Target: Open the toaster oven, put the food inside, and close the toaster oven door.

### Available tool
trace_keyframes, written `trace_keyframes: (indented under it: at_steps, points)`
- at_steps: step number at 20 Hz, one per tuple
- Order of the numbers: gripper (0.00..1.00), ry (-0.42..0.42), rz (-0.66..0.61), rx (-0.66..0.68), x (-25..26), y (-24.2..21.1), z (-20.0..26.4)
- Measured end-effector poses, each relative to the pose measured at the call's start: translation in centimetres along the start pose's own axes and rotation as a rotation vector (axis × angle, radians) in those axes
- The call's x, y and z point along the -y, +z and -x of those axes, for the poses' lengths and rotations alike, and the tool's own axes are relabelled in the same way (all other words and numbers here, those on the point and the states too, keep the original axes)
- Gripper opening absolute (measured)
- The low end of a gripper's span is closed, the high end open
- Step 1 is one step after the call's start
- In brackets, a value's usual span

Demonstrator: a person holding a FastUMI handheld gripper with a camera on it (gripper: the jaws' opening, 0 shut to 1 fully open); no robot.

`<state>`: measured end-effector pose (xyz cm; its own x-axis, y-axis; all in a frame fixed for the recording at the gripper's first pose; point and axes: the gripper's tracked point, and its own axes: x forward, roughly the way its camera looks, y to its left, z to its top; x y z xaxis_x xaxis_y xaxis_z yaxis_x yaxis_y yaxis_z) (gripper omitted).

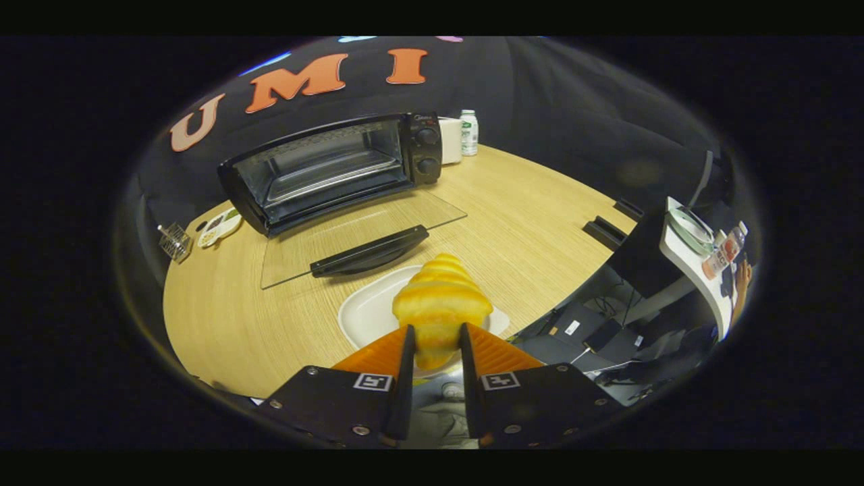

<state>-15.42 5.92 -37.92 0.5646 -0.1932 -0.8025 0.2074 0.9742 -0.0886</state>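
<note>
croissant (440,297) base hidden between tongs (437,347)

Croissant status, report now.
Gripper shut on croissant, above white plate. Toaster oven open, glass door flat on table. Door handle lies ahead.

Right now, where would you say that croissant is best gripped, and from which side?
Across its narrow near end, coming from the plate's near side, as here: the gripper has one finger on each flank of the croissant. It tapers toward the fingers, so this end fits between them, and its wide middle stays ahead, pointing toward the open toaster oven.
</note>
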Motion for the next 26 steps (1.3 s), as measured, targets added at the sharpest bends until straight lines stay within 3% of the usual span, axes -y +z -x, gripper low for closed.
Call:
trace_keyframes:
  at_steps: [8, 12, 19, 26]
  points:
    - [0.14, 0.081, 0.087, 0.002, 1.6, 1.6, -0.1]
    - [0.14, 0.105, 0.094, 0.03, 2.2, 3.1, 1.3]
    - [0.14, 0.146, 0.145, 0.178, 1.7, 9.6, 5.2]
    - [0.14, 0.212, 0.175, 0.261, -2.6, 15.1, 3.5]
